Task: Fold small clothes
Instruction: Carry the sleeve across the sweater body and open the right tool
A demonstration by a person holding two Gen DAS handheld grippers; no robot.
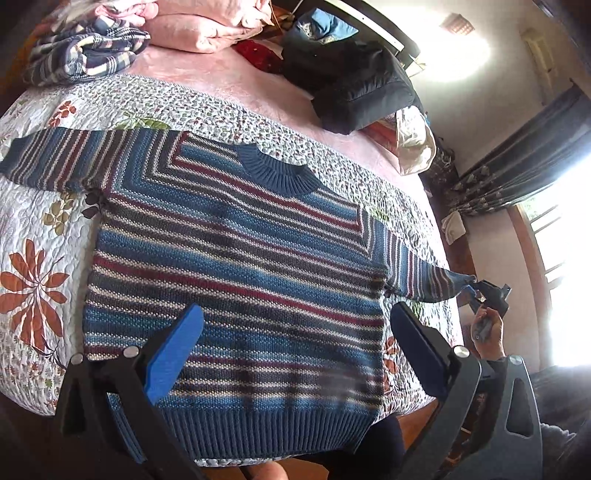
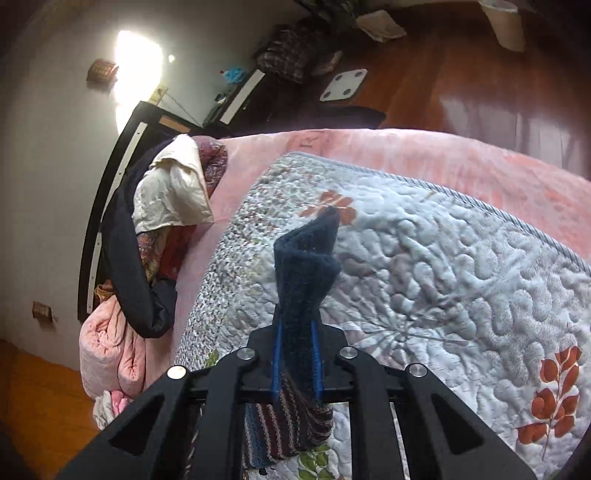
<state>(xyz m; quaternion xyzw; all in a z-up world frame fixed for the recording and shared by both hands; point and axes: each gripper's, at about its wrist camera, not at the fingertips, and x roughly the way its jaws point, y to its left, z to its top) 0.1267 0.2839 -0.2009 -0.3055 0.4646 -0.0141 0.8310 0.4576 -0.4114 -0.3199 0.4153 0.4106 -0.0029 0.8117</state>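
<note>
A blue, red and white striped knit sweater lies spread flat, front up, on a quilted floral bedspread. Its left sleeve stretches out flat to the left. My left gripper hovers open above the sweater's lower body, its blue pads wide apart with nothing between them. My right gripper, held by a hand, is shut on the dark blue cuff of the right sleeve and holds it lifted at the bed's right side. In the right wrist view the cuff sticks up between the closed fingers.
A dark jacket, pink blankets and a plaid cloth are piled at the far end of the bed. The bed's right edge drops to a wooden floor. A bright window and curtains stand at the right.
</note>
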